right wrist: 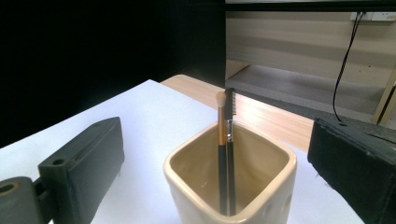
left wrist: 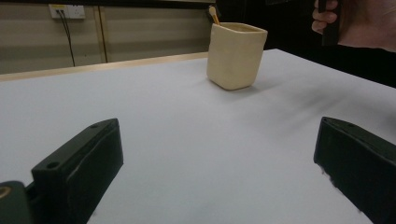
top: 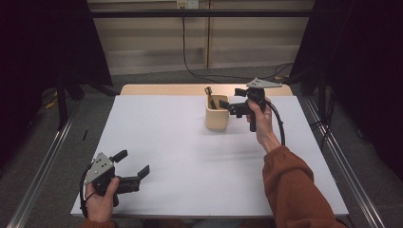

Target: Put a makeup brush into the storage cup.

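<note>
A cream square cup (top: 216,118) stands on the white table (top: 190,156) at the back, right of centre. Two slim brushes (right wrist: 224,154), one with a gold ferrule and one black, stand upright inside the cup (right wrist: 187,158), leaning on its far wall. My right gripper (top: 230,102) hovers just right of the cup's rim, and its open jaws (right wrist: 219,140) flank the cup's mouth with nothing pressed between them. Near the table's front left corner my left gripper (top: 135,162) stands open and empty. It (left wrist: 215,154) faces the distant cup (left wrist: 236,56), with a brush tip (left wrist: 214,14) poking out.
A wooden strip (top: 161,89) runs along the table's far edge. Metal rails (top: 43,161) flank the table on both sides. Black curtains hang left and right, and a cable (top: 190,66) trails down the back wall. The person's orange sleeve (top: 294,185) lies over the right front.
</note>
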